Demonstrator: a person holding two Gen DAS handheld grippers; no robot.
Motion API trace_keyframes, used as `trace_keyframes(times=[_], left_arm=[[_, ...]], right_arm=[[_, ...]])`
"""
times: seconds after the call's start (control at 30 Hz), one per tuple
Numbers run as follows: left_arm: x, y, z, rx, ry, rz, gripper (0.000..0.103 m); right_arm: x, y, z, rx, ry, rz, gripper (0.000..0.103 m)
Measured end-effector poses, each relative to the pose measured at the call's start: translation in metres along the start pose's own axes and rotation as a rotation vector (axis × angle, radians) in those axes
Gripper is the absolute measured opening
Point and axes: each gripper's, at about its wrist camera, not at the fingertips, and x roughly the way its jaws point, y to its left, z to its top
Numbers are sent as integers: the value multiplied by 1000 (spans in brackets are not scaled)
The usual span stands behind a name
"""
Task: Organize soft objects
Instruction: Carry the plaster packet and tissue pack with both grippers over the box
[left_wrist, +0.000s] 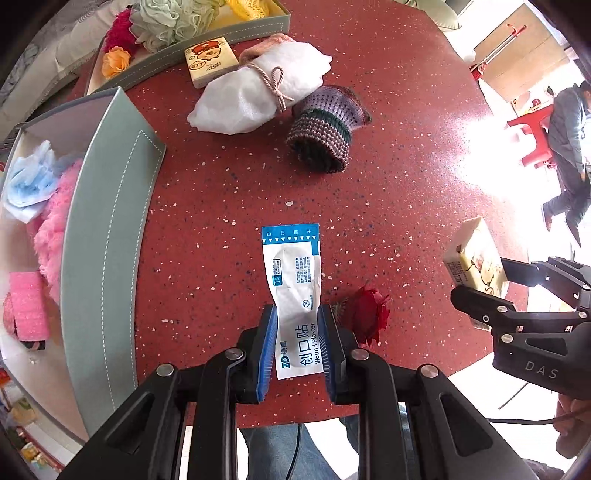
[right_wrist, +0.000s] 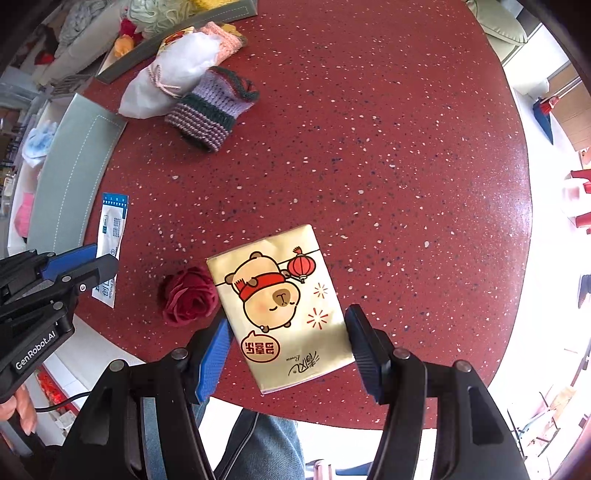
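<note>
Blue-padded fingers of the left gripper (left_wrist: 298, 332) pinch the near end of a white-and-blue wound plaster sachet (left_wrist: 293, 291), clenched enough to buckle it. The right gripper (right_wrist: 290, 347) brackets a gold tissue pack printed with a cartoon bear (right_wrist: 284, 306) near the red speckled table's (right_wrist: 388, 155) edge; whether its pads grip is unclear. Best lift the sachet gently, carry it left into the grey stitched box (left_wrist: 107, 236), and avoid the red fabric rose (left_wrist: 367, 317) beside it.
</note>
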Motion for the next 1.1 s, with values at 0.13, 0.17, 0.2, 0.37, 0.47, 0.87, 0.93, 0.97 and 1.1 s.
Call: trace_keyframes(times=[0.13,0.17,0.2,0.37,0.47,0.87,0.93,0.97,1.1], left_arm=[[-28,11,-15,-3,-36,-5,24],[-40,11,-19,-8,-48,-6,24],[-46,14,-22,-14,-59,-9,24],[-78,39,-20,-41,-116,-17,24],[-89,47,-11,-52,-145,-18,24],[-89,99,-8,-120,-233,-23,24],[-90,110,-12,-129,-243,-23,24],[-90,115,-13,-133,-245,-25,24],[-94,140,-22,-160,-263,-24,24]], right_arm=[[-9,21,3,-26,-7,6,65],[-10,27,6,-34,-10,6,65],[-9,31,17,-43,-13,4,65],[-29,59,30,-92,-44,-7,65],[-36,74,39,-118,-65,-15,65],[-58,130,55,-198,-133,-49,65],[-58,139,58,-201,-144,-55,65],[-59,144,59,-202,-149,-58,65],[-59,167,65,-211,-164,-61,65]])
